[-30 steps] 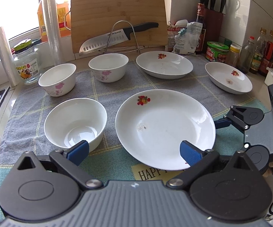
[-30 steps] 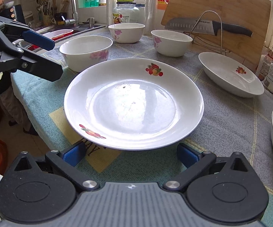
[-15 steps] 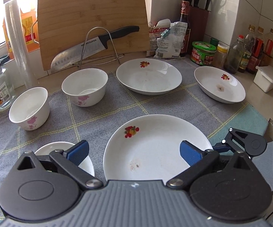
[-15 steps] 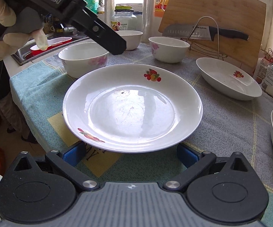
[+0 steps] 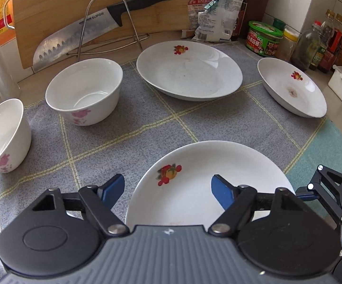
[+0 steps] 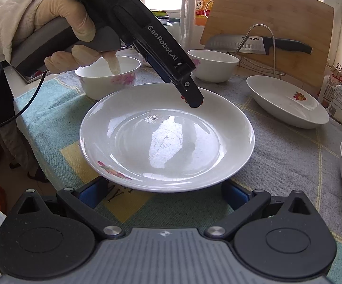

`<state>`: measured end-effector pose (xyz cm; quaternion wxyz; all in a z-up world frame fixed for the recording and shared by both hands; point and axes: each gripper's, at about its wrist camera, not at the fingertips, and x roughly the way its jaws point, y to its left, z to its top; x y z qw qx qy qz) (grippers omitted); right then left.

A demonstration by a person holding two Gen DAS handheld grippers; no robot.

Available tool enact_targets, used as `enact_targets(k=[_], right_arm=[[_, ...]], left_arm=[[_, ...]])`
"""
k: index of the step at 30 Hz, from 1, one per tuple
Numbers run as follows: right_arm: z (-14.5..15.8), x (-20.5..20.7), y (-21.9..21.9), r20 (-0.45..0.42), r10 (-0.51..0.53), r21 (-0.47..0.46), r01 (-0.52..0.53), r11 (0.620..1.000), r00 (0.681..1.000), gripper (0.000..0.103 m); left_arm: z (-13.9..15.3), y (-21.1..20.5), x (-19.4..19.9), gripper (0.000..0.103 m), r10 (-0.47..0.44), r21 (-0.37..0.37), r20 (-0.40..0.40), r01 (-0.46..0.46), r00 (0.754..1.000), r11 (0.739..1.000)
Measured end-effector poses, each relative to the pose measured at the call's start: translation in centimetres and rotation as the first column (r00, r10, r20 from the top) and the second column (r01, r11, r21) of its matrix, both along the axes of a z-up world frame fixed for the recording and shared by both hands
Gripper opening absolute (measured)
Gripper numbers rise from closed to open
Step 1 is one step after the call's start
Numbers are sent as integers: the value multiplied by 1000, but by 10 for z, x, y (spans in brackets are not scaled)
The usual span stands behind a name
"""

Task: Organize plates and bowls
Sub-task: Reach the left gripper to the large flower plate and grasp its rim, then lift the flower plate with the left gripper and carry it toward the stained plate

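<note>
Both grippers are at the big white plate with a fruit picture on its rim (image 5: 208, 179), which sits on the front part of the worktop. The left gripper (image 5: 168, 191) hangs over that plate with its two blue fingers (image 5: 113, 189) wide apart and nothing between them. From the right wrist view, the left gripper (image 6: 192, 99) points down over the far rim of the plate, held by a hand in a pale glove (image 6: 64, 26). I cannot tell if its tip touches the plate.

The right gripper (image 6: 163, 194) is low, just at the near edge of the same plate. Its blue fingers (image 6: 92, 191) are apart too, one on each side of the plate's near edge. They do not squeeze anything.

The plate rests on a grey checked cloth (image 5: 128, 132) that covers the worktop. Behind it lie two more white plates with fruit pictures, one in the middle (image 5: 189, 69) and one off to the right (image 5: 291, 87). To the left are two white bowls with pink flowers, one near the middle (image 5: 84, 91) and one at the left edge (image 5: 2, 132). The right wrist view shows a third white flowered bowl (image 6: 107, 75) just behind the big plate.

At the back, a wooden cutting board (image 5: 64, 11) leans on the wall. A big knife with a black handle (image 5: 88, 30) rests on a wire rack (image 5: 109, 23) in front of it.
</note>
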<state>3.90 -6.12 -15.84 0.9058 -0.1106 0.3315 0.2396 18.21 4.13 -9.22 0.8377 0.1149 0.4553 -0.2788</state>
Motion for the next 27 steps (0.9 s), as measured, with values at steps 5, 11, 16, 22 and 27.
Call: enact_targets(k=[5,11,16,22,27], right_arm=[[-1,0,1,2,0,-1,0,1000,1000,103],[-1,1,2,-1,-9,-1,9,1000,1000,103],[0,4,3,-11,-16,-11,16,1000,1000,103],[1,5,5,-14,-20,-25,20,999,1000,103],[1,7,6,-15,-26,-36,25,999,1000,103]], left_arm=[[-6,-5,10,75,-26,27,-57,28,998,999],[-13,-5,17,66,-44,44,-113,49,993,998],[-16,-5,18,64,-71,64,-130,80,989,995],[-15,-4,22,63,-84,60,-150,94,985,994],[-14,-4,23,62,-106,63,-160,117,981,991]])
